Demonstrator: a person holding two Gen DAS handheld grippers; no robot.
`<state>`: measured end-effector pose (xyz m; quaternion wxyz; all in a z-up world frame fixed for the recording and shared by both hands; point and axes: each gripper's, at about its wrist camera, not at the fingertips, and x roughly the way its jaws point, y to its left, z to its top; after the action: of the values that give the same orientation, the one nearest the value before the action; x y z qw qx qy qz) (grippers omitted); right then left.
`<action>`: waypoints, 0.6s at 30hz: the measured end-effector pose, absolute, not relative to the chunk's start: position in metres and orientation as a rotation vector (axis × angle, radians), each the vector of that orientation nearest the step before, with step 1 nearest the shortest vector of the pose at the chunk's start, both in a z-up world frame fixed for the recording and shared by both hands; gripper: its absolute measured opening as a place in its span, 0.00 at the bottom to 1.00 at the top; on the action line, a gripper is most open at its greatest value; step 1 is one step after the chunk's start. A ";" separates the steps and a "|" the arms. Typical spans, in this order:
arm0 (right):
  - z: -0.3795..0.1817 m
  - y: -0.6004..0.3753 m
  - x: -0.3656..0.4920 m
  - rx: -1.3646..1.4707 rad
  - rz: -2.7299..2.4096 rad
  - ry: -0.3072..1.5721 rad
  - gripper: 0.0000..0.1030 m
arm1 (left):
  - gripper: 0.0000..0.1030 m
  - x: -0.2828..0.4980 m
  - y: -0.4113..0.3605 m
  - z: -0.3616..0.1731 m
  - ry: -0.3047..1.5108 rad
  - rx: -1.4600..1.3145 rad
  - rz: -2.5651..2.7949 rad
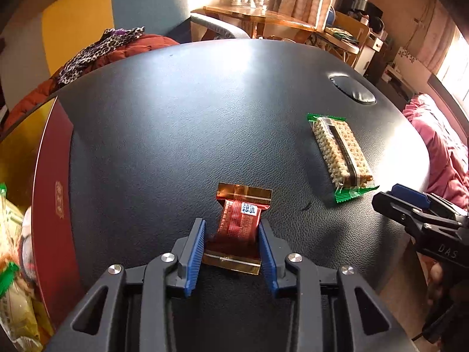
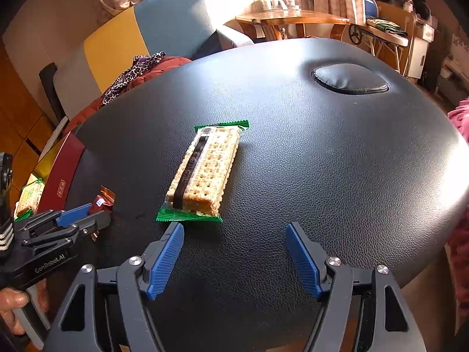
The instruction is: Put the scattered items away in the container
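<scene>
My left gripper is shut on a small red snack packet with gold ends, its blue pads pressing both sides, low over the black padded table. The packet also shows in the right wrist view. A cracker pack with green ends lies to the right; in the right wrist view it lies just ahead and left of my open, empty right gripper. The dark red box container with a gold inside stands at the left table edge and holds several snack packs.
A round padded dimple sits in the table's far right. A red coat with a leopard scarf lies beyond the far left edge. A pink cloth hangs at the right. Chairs and a wooden table stand behind.
</scene>
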<state>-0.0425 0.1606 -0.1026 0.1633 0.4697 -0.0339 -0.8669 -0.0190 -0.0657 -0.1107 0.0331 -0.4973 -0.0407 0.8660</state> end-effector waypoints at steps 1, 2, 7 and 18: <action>-0.102 0.160 -0.042 1.334 -2.475 -0.096 0.72 | 0.35 -0.016 -0.068 -0.110 -0.140 -1.529 2.668; -0.102 0.159 -0.042 1.334 -2.475 -0.096 0.72 | 0.35 -0.013 -0.070 -0.110 -0.154 -1.531 2.671; -0.102 0.153 -0.038 1.336 -2.469 -0.056 0.72 | 0.35 -0.005 -0.078 -0.110 -0.203 -1.540 2.692; -0.101 0.151 -0.028 1.344 -2.471 -0.012 0.72 | 0.48 0.000 -0.077 -0.105 -0.134 -1.530 2.737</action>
<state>-0.0279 0.1508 -0.1012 0.1637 0.4715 -0.0044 -0.8666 0.0001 -0.0767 -0.1049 0.0016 -0.4874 -0.0426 0.8722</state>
